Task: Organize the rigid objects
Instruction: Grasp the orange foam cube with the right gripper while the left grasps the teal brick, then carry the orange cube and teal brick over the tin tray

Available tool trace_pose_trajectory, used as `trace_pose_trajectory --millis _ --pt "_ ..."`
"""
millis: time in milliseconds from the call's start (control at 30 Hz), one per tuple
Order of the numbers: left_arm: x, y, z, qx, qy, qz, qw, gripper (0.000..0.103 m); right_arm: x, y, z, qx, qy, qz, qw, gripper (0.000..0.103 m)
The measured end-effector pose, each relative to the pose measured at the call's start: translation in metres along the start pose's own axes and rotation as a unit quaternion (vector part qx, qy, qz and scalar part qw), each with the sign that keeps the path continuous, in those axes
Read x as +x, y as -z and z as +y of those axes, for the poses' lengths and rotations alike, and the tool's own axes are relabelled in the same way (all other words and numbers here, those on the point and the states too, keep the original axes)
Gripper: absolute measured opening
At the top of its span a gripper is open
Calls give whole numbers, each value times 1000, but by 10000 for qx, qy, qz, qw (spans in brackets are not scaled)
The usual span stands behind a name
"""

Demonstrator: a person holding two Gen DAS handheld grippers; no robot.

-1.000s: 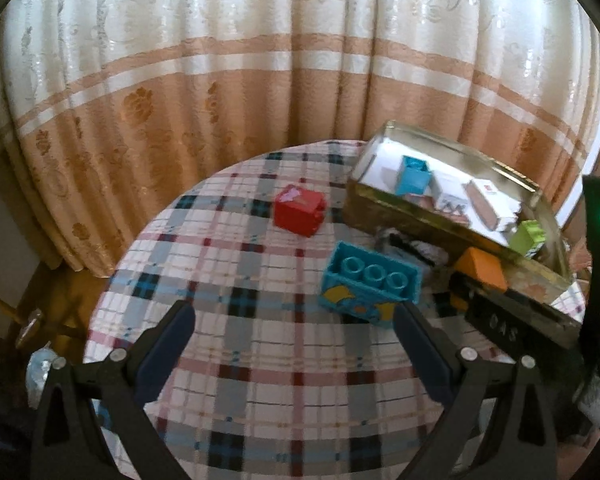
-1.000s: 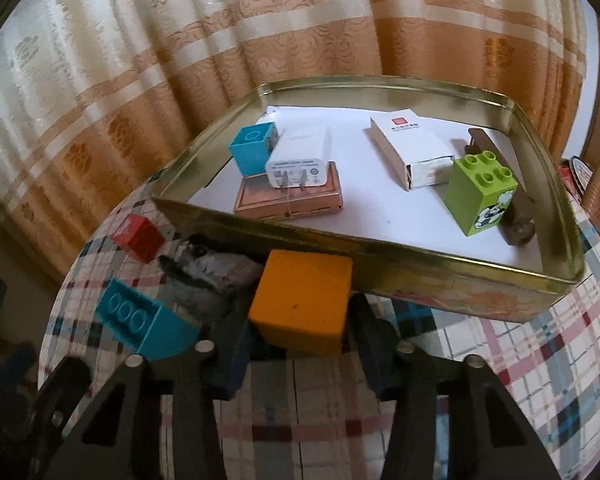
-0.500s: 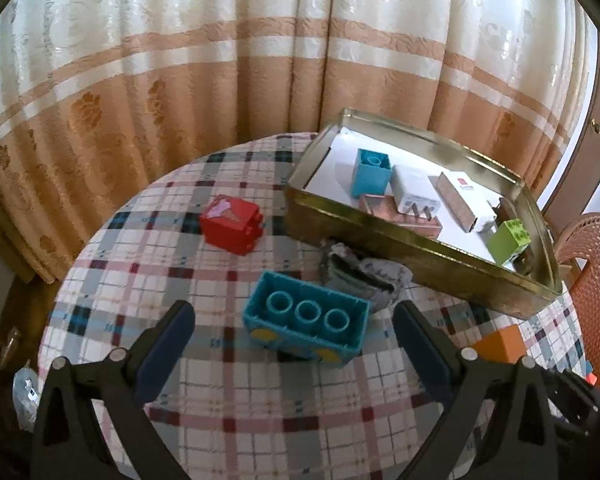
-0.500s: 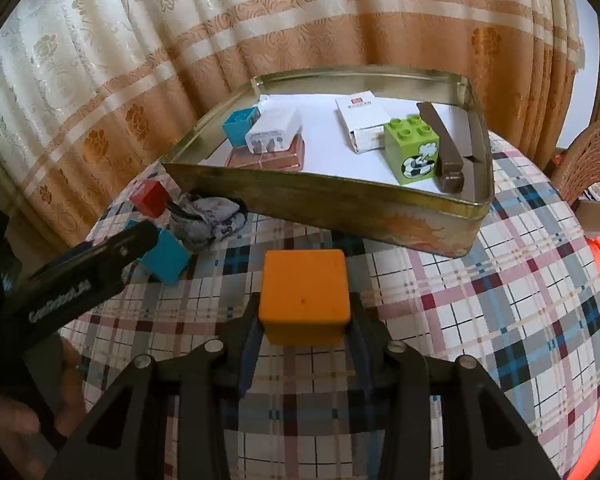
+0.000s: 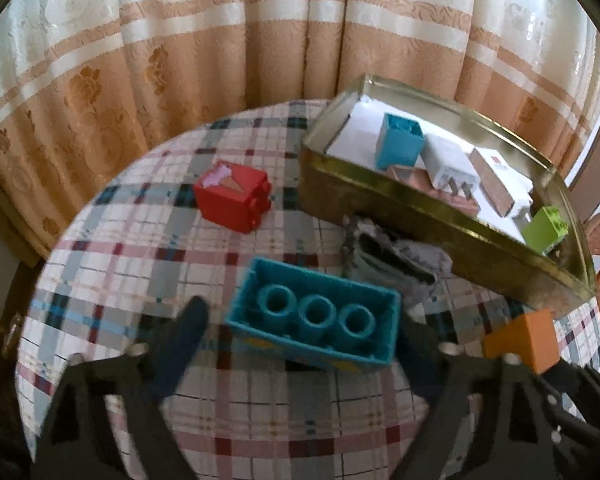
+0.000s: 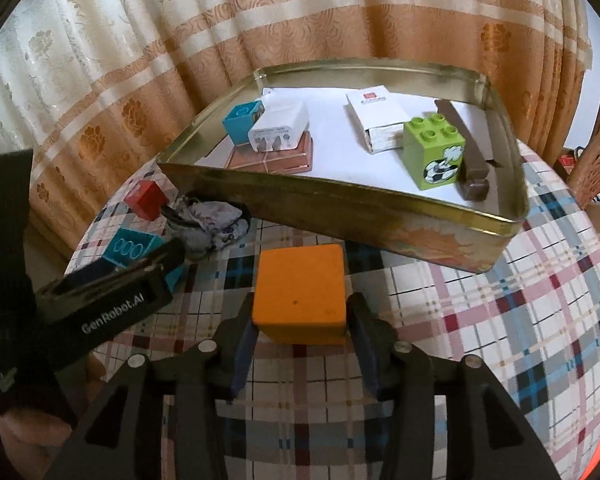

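Left wrist view looks down over the left gripper [image 5: 300, 328], whose two dark fingers stand either side of a long teal plastic building brick [image 5: 314, 322] lying studs-down with three round tubes showing; its jaws have just been closing in, yet a sliver of cloth still shows at each end of the brick, so it is open, not clamped. That brick rests on the round table [image 5: 140, 240] with its plaid cloth, a red plastic brick with an ice-cream picture [image 5: 232, 196] farther off toward the curtain, and a crumpled grey cloth [image 5: 392, 256] just beside the gold-coloured metal tin tray [image 5: 380, 204]. From the right wrist view, the right gripper [image 6: 300, 334] has an orange cube block [image 6: 300, 294] between its blue pads; its jaws have just been easing apart, and a thin gap shows on both sides, so it is open, the block sitting on the table in front of the tray. Inside the tray lie a small teal brick [image 6: 240, 122], a white plug adapter [image 6: 278, 132] on a copper-pink flat case [image 6: 272, 158], a white cardboard box [image 6: 378, 118], a lime-green brick with a football print [image 6: 436, 150] and a brown bar-shaped object [image 6: 466, 156].
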State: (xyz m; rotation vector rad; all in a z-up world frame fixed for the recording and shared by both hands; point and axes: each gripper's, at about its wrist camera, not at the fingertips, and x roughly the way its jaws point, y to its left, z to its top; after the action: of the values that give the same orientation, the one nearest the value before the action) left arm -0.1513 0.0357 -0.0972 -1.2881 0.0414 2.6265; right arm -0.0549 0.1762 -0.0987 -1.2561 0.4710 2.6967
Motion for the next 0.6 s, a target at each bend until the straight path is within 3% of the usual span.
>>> trace_pose_trajectory --millis 67,267,600 --pt "0 2 -1 47 -60 -49 10000 68 4 0 2 -57 39 -8 10000 49" --pt "-7 7 3 -28 159 -135 9998 67 -1 1 -4 -11 -71 -113 9999 45" --pt "-48 22 0 -7 94 -534 9985 67 -22 12 -1 49 -261 -283 9992 42"
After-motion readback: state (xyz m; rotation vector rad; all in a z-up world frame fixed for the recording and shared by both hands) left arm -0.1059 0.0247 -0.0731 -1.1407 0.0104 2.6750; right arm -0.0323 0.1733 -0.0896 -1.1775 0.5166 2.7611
